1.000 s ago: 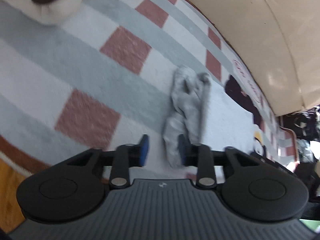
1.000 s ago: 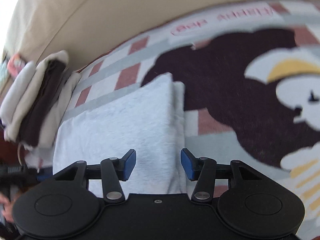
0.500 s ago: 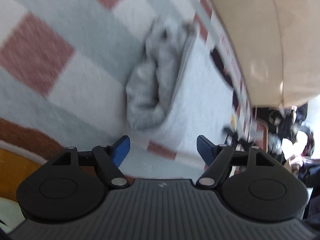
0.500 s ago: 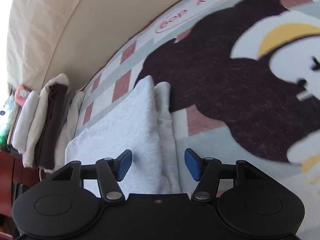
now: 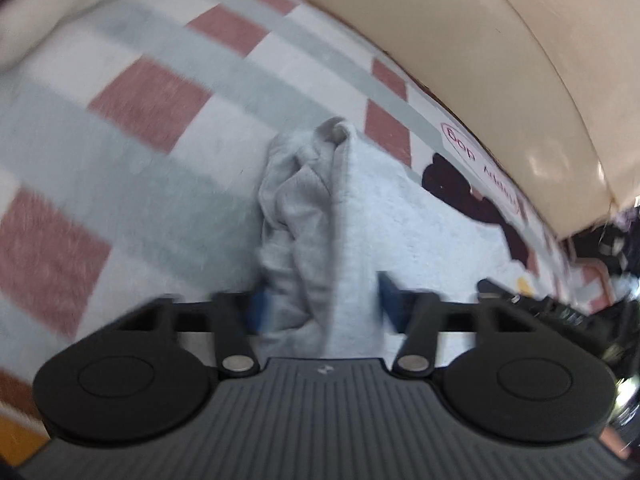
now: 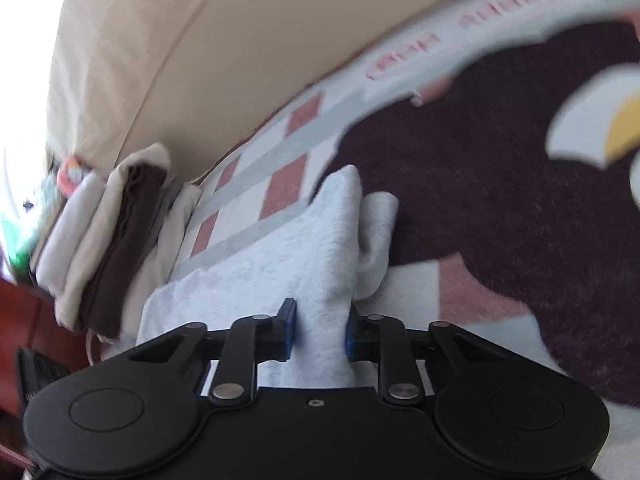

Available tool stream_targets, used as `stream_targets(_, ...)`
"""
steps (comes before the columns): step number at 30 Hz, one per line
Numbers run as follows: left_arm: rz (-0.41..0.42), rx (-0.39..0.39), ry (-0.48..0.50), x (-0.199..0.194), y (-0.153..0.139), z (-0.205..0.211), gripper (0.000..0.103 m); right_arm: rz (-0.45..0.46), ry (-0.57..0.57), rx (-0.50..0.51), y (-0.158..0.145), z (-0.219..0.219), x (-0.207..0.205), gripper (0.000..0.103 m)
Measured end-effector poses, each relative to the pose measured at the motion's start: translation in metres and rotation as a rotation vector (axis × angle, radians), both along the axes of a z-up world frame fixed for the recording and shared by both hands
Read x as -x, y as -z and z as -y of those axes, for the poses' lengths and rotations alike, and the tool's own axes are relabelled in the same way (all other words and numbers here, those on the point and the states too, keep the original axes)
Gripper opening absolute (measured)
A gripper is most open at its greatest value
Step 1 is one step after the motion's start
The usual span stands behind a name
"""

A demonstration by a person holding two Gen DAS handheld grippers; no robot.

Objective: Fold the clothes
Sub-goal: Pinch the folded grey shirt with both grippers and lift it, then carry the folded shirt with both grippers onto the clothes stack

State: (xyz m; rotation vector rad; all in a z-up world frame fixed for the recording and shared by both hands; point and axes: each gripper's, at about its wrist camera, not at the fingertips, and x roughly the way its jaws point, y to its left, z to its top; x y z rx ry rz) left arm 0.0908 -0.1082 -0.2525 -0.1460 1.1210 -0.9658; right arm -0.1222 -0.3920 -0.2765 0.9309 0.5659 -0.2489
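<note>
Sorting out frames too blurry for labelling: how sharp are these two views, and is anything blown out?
Left wrist view: motion-smeared checked blanket and left gripper; crumpled grey garment soft. Right wrist view: right gripper crisp, folded clothes stack smeared, top-left corner overexposed.

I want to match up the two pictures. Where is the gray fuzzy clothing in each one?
Left wrist view: the gray garment runs up the middle, bunched, between the left gripper fingers.
Right wrist view: the same garment sits lower middle, its folded edge between the right gripper fingers.
Shared landmark: the checked blanket with pink squares lies under it in both.
</note>
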Motion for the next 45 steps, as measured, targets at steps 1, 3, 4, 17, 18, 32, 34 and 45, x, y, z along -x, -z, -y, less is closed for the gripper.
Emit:
stream_targets(1, 0.047, -0.002, 0.021, 0.004, -0.006, 0.003, 0.033, -0.001, -0.016, 0.036, -0.009, -0.003, -0.001, 0.023)
stream_targets(3, 0.146, -0.005, 0.063, 0.015, -0.021, 0.009, 0.032, 0.002, -0.047, 0.103, -0.026, -0.007, -0.001, 0.021)
stream_targets(4, 0.182, -0.004, 0.077, 0.019, -0.027, 0.012, 0.031, 0.008, -0.056, 0.128, -0.034, -0.009, -0.002, 0.021)
stream_targets(17, 0.483, 0.067, 0.078, 0.045, -0.093, -0.012, 0.029, 0.074, -0.137, 0.398, -0.129, -0.041, -0.020, 0.018)
stream_targets(18, 0.498, 0.077, 0.062, 0.045, -0.098, -0.017, 0.029, 0.085, -0.148, 0.423, -0.138, -0.045, -0.023, 0.018)
stream_targets(32, 0.705, 0.179, -0.299, 0.004, -0.238, -0.103, 0.029, 0.113, -0.585, 0.829, -0.335, -0.112, -0.180, 0.015)
stream_targets(34, 0.720, 0.187, -0.354, -0.014, -0.257, -0.113, 0.029, 0.094, -0.671, 0.890, -0.365, -0.128, -0.219, 0.015)
stream_targets(45, 0.610, 0.219, -0.634, -0.134, -0.212, -0.178, 0.029, 0.344, -0.854, 0.894, -0.363, -0.200, -0.409, 0.015)
